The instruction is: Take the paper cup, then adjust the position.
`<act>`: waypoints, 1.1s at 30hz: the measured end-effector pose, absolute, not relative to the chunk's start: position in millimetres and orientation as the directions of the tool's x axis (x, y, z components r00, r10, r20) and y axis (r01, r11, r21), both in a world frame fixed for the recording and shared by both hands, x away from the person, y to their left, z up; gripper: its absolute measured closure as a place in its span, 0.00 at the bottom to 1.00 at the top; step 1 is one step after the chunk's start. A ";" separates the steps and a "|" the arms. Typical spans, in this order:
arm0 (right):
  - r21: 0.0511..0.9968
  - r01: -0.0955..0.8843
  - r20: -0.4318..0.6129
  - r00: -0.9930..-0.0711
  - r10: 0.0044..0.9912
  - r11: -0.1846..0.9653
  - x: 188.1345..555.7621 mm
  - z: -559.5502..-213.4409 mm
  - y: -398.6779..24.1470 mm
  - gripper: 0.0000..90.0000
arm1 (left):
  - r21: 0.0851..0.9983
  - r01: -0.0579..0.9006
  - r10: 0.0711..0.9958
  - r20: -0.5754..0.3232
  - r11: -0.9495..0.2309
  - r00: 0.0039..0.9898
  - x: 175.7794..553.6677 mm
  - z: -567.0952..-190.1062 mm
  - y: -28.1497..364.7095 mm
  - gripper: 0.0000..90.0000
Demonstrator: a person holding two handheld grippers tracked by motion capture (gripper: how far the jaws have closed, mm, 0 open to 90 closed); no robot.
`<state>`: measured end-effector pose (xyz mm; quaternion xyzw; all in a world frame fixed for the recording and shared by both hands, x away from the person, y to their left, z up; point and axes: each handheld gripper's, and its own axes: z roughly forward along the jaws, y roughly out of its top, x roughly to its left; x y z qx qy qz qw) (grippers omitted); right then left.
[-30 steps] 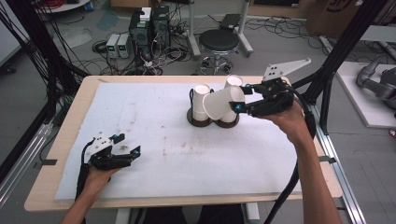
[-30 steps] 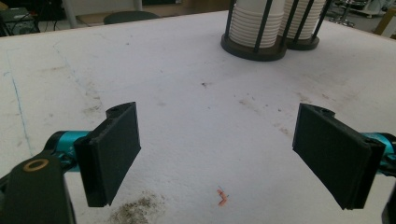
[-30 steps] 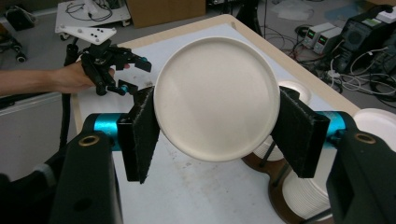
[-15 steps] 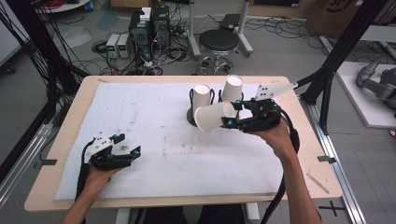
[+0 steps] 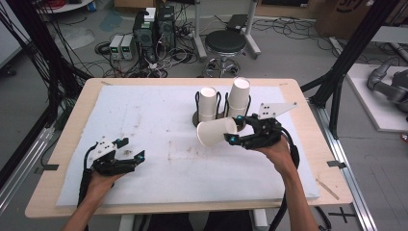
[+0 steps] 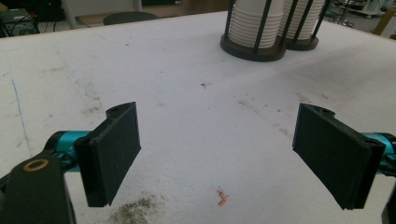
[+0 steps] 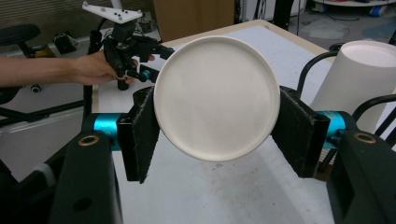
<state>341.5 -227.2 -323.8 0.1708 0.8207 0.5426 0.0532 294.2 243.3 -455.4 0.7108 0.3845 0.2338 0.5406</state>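
My right gripper (image 5: 238, 134) is shut on a white paper cup (image 5: 215, 133), held on its side just above the white mat, mouth pointing left. In the right gripper view the cup's round base (image 7: 217, 95) faces the camera, squeezed between both black pads. Right behind it a black wire rack (image 5: 220, 111) holds two stacks of white cups (image 5: 208, 103), the right stack (image 5: 239, 95) taller. My left gripper (image 5: 131, 149) rests open near the mat's front left corner; its jaws (image 6: 219, 154) stand wide with nothing between them, well away from the rack (image 6: 254, 46).
A stained white mat (image 5: 159, 120) covers most of the wooden table (image 5: 308, 130). Behind the table stand a round stool (image 5: 226, 41), electronics boxes (image 5: 154, 26) and cables on the floor. Black frame posts (image 5: 353, 45) rise at both sides.
My right gripper has come down and toward the person with the cup, from level with the stack tops to just above the mat. The left gripper has stayed put.
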 end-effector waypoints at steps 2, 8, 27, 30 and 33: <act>0.912 0.215 0.093 -0.938 0.335 0.350 340.7 -328.7 -227.8 0.41 | 0.948 0.293 0.799 -0.082 -0.121 0.595 294.2 -455.4 243.3 0.17; 0.922 0.211 0.099 -0.939 0.329 0.325 338.6 -339.3 -230.4 0.41 | 0.948 0.294 0.801 -0.083 -0.120 0.593 294.2 -455.4 243.1 0.17; 0.924 0.206 0.101 -0.944 0.314 0.323 337.6 -340.4 -227.2 0.41 | 0.953 0.274 0.780 -0.069 -0.133 0.621 292.7 -455.3 242.2 0.17; 0.926 0.202 0.099 -0.945 0.311 0.319 338.3 -340.5 -227.1 0.41 | 0.953 0.263 0.767 -0.055 -0.151 0.640 292.3 -454.9 241.5 0.17; 0.927 0.197 0.097 -0.948 0.304 0.320 338.8 -340.8 -226.6 0.41 | 0.951 0.250 0.741 -0.034 -0.183 0.670 292.4 -453.8 241.1 0.17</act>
